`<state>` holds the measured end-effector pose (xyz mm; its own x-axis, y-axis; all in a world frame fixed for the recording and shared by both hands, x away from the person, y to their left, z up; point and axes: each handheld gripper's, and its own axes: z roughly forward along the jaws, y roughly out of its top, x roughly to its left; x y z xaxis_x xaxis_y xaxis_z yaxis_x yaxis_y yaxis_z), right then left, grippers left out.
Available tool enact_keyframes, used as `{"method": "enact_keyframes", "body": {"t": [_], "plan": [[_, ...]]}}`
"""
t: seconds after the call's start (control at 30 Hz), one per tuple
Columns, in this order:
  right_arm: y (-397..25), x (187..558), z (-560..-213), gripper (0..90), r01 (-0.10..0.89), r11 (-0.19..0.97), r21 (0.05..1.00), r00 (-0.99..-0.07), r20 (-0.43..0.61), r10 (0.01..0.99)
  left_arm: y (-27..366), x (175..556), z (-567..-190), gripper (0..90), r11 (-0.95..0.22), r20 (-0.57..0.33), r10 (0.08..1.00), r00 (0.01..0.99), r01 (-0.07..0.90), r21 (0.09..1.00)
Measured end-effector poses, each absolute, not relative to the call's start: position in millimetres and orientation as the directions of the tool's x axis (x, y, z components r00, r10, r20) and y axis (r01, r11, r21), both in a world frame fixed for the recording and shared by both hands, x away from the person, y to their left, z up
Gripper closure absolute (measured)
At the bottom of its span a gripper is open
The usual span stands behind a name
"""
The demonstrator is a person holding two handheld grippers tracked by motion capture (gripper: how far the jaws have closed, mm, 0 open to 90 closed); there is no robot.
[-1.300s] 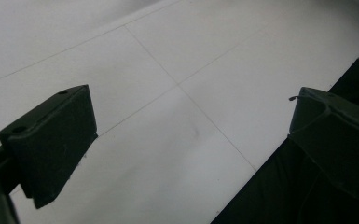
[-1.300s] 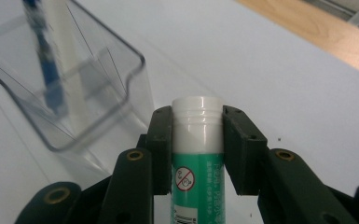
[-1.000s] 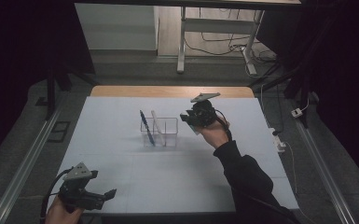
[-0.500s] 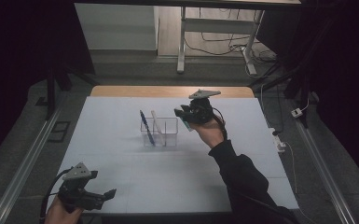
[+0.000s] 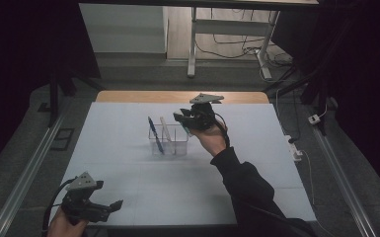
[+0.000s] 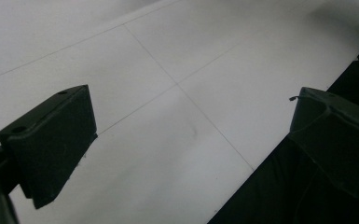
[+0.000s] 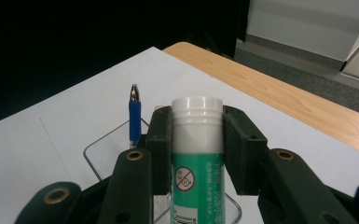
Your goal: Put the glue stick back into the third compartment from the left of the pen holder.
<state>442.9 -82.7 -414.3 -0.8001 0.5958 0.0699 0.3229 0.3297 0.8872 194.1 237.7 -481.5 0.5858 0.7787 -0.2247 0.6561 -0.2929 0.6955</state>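
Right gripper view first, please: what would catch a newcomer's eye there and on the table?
The white-capped green glue stick stands clamped between the right gripper's fingers, just above the clear organizer at mid-table, where a blue pen leans. The left gripper waits open at the near left corner.

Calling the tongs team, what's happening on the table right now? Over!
Right tongs shut on glue stick, above the clear holder. Left tongs open, idle near table edge. Blue pen stands in the holder's far side; nothing blocking.

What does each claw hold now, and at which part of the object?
The right claw grips a green-and-white glue stick by its upper body, just below the white cap. The left claw is open and holds nothing.
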Motion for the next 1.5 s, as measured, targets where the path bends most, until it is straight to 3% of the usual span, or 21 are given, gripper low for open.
{"method": "enact_keyframes", "body": {"t": [1.5], "plan": [[-49, 449, -454, 64.6, 0.294, 0.352, 0.889, -0.795, 0.023, 0.606, 241, 194, -482, 0.1, -0.274, -0.258, 0.769, 0.585, 0.665, 0.695]]}}
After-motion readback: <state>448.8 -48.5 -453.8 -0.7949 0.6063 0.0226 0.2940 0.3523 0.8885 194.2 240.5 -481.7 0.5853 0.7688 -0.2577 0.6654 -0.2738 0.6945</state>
